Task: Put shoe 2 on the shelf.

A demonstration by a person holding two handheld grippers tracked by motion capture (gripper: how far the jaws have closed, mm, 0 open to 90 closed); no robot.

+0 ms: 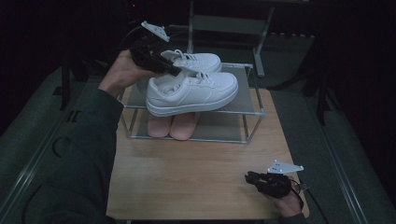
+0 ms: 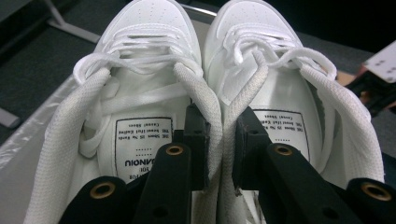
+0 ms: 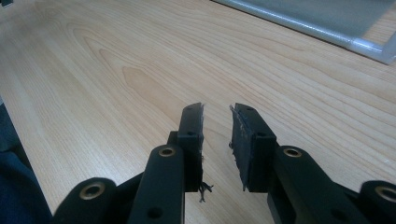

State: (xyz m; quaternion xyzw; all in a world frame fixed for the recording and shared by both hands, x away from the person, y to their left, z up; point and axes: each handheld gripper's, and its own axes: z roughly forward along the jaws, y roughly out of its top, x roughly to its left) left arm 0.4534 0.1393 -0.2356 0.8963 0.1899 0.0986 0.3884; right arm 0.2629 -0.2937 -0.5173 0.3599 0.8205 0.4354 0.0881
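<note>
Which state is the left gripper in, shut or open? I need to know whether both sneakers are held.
Shut. The left gripper pinches the two touching inner collars of the white sneakers between its jaws, holding the pair at the rack.

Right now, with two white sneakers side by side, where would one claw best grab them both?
Pinch the two inner collars together from above, at the heel end. The white sneakers sit side by side, so those padded edges touch and fit between the jaws. The left claw grips them exactly so.
</note>
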